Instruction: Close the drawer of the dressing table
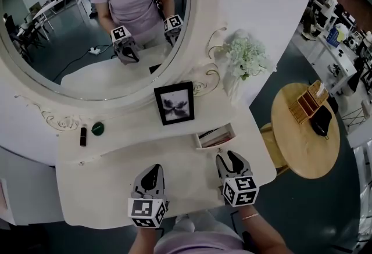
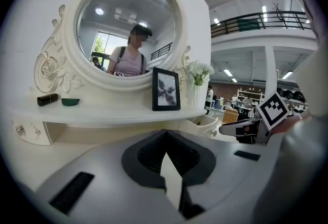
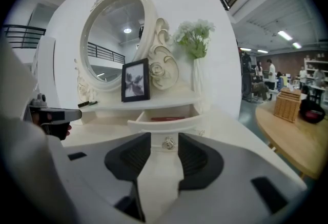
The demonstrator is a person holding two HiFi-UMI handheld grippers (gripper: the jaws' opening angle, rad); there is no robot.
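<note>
Sitting open, drawer (image 3: 154, 126) holds a red item (image 3: 166, 118); right gripper (image 1: 228, 157) spread, left gripper (image 1: 152, 168) pressed together

Dark floor (image 1: 343, 206). Round wooden table (image 1: 302, 142) off the desk's (image 1: 116, 189) right edge. Ceiling strip lights (image 3: 284, 35). Mezzanine railing (image 2: 266, 18) overhead.

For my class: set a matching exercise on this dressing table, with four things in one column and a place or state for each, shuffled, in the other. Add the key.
Things
1. drawer
2. picture frame
3. small green dish
4. white flowers

Place or state
A. left part of the shelf
B. right end of the shelf
C. pulled open
D. middle of the shelf

Pairs: 1-C, 2-D, 3-A, 4-B
</note>
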